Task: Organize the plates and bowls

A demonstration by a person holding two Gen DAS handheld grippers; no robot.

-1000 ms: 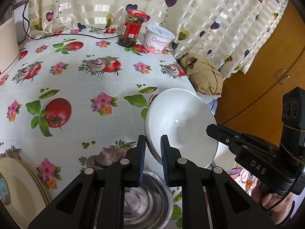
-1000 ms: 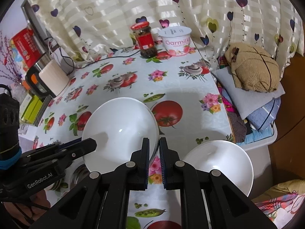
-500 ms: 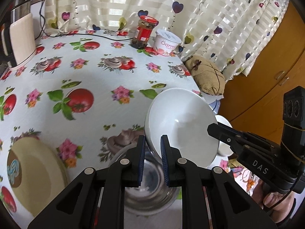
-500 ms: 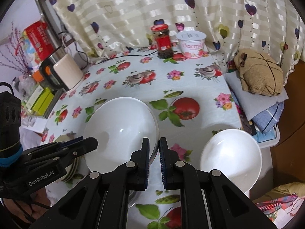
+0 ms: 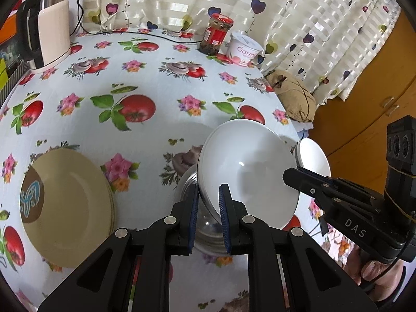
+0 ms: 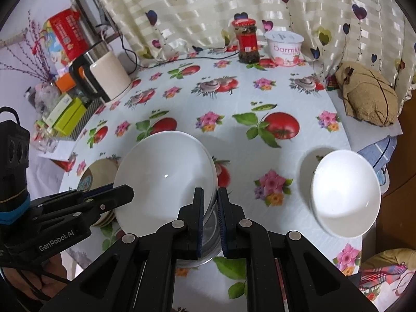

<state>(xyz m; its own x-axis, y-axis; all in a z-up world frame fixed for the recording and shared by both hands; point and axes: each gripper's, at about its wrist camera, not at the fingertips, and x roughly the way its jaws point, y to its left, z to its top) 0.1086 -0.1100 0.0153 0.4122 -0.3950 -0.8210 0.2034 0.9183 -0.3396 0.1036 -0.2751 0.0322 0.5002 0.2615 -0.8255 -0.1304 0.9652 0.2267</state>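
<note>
A large white bowl [image 5: 247, 174] is held tilted above the desk [image 5: 156, 83] by both grippers at once. The left gripper [image 5: 209, 202] is closed on the bowl's near rim, its blue-padded fingers [image 5: 224, 208] pressed on either side of the wall. In the right wrist view the right gripper [image 6: 210, 202] is clamped on the opposite rim of the same bowl [image 6: 166, 179], the jaws nearly together with only the thin wall between them. Directly beneath the raised bowl a steel bowl [image 5: 205, 223] is seen resting on the flowered tablecloth. To the left of it a stack of beige plates [image 5: 67, 205] with a blue-and-brown emblem is set on the desk. A smaller white bowl [image 6: 345, 195] is placed near the desk's right edge, well apart from the held one. At the far side of the desk, before the heart-print curtain [image 6: 208, 7], a red-lidded jar [image 6: 247, 41] and a yogurt tub [image 6: 284, 48] are stood just beside each other, and a cream electric kettle [image 6: 106, 74] is kept at the far left corner. A tan cloth bundle [image 6: 366, 93] is laid off the desk to the right.
</note>
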